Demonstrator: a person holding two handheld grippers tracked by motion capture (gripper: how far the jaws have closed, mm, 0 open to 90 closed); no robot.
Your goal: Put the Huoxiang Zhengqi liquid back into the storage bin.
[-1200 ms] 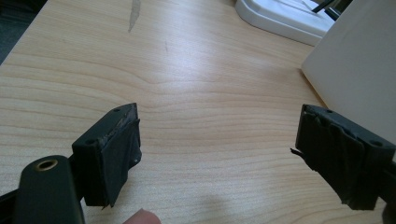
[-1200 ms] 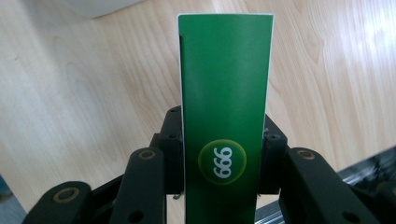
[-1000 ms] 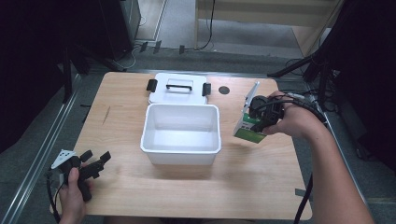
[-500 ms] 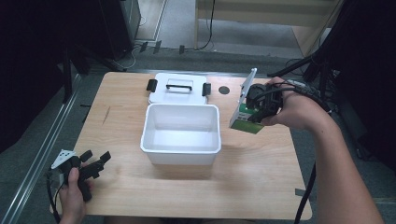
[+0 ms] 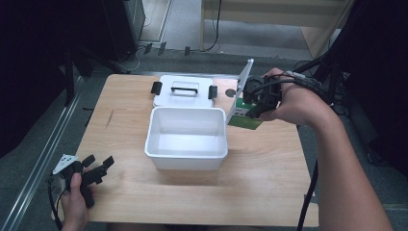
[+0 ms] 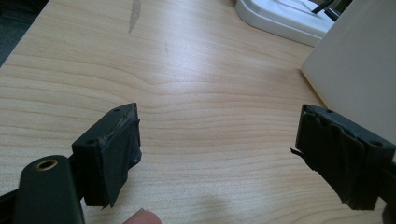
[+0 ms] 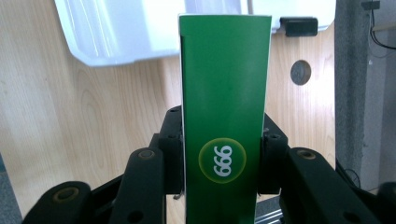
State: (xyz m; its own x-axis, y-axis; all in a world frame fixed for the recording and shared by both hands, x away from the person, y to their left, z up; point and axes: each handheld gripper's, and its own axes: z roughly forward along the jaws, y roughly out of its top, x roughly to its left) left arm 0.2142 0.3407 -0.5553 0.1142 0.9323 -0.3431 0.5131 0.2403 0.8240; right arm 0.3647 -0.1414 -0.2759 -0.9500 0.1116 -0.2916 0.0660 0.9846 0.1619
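Note:
A green carton [image 7: 224,102] with a round "999" mark is clamped between the jaws of my right gripper [image 7: 223,154]. In the high view that right gripper [image 5: 250,107] holds the green carton [image 5: 244,118] in the air just beside the right rim of the white bin [image 5: 186,153]. The bin stands open in the table's middle, and its inside looks bare. My left gripper [image 5: 95,168] rests low at the front left corner, jaws spread wide. In the left gripper view its jaws [image 6: 243,158] are open over bare wood, with the bin's wall [image 6: 359,70] at the right.
The bin's white lid [image 5: 183,91] with a black handle and two black clips lies flat behind the bin. A round cable hole [image 5: 230,93] sits in the tabletop beside the lid. Cables and dark stands crowd the floor beyond the table's far edge.
My right gripper has carried the green carton up and leftward, from over the table's right part to the bin's right rim. The left gripper has stayed put.

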